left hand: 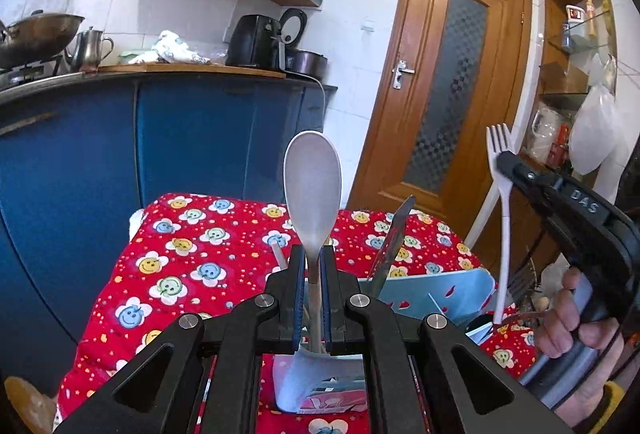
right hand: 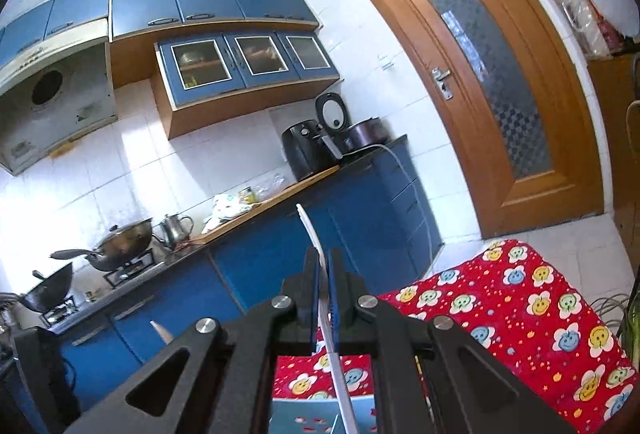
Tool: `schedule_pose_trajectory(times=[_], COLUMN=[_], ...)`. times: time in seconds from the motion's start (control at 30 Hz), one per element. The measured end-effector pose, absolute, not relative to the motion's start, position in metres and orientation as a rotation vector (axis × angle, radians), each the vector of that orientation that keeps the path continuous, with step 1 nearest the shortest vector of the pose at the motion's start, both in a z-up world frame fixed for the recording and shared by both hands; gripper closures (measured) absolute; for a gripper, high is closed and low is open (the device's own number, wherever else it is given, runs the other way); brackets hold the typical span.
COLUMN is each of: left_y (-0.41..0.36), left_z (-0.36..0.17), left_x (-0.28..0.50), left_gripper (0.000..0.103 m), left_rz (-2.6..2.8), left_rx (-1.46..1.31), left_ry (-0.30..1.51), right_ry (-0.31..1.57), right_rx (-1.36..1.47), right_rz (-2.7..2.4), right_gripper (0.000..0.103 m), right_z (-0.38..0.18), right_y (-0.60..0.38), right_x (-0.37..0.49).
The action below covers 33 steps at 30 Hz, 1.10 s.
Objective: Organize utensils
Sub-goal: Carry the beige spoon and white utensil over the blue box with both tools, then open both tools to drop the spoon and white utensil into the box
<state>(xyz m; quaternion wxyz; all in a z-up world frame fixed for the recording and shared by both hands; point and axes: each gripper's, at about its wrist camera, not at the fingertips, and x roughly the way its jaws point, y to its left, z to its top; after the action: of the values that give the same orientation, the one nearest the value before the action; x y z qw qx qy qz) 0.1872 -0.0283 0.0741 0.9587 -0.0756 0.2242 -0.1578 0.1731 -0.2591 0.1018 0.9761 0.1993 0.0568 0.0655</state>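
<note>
Over a surface (left hand: pixel 188 266) draped in a red cloth printed with smiling flowers, both tongs worked above a light-blue utensil holder (left hand: pixel 436 290). Behind it ran blue kitchen cabinets (left hand: pixel 192 138) under a dark worktop carrying a wok (left hand: pixel 38 34), a steel kettle (left hand: pixel 89 48), a crumpled cloth (left hand: pixel 176 48) and a black air fryer (left hand: pixel 256 40). A wooden door (left hand: pixel 444 102) with a frosted glass panel stood to the right, and blue wall cupboards (right hand: pixel 244 64) hung on the white tiles.

The left tongs (left hand: pixel 313 274) pointed forward and slightly upward, closed tight on the neck of a white plastic spoon (left hand: pixel 313 178); its bowl stood upright above the fingertips and its handle ran down into a white compartment below. Beside it a knife (left hand: pixel 394 238) leaned in the holder, blade up.

The right tongs (right hand: pixel 324 274), seen from the left camera entering from the right with the person's hand (left hand: pixel 580 318) on the trigger, were clamped on a white plastic fork (left hand: pixel 505 218). The fork stood nearly upright, tines up, its lower end down at the holder's right edge.
</note>
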Motion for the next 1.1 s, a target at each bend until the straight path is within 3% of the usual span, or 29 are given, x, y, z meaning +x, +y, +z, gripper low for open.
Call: schedule_pose_trajectory(times=[0.4,0.53,0.77,1.1], left_y=[-0.032,-0.033,-0.030,-0.030], left_z=[0.066,0.065,0.071,0.079], left_x=[0.192,0.191,0.180,0.154], left_gripper=[0.096,0.095,0.075,0.070], left_rz=[-0.340,-0.351,-0.355,-0.370], left_rx=[-0.150,-0.159,-0.172,-0.157], left_ry=[0.500,0.528,0.527,0.538], right_ry=[0.165,0.198,0.218,0.273], right_rx=[0.226,0.254,0.284,0.294], right_rz=[0.119,0.144,0.174,0.193], right_gripper=[0.095,0.075,0.070,0.067], right_z=[0.100,0.097,0.100,0.105], right_y=[-0.232,-0.233,-0.240,-0.250], right_x=[0.171,0.171,0.157,0.125])
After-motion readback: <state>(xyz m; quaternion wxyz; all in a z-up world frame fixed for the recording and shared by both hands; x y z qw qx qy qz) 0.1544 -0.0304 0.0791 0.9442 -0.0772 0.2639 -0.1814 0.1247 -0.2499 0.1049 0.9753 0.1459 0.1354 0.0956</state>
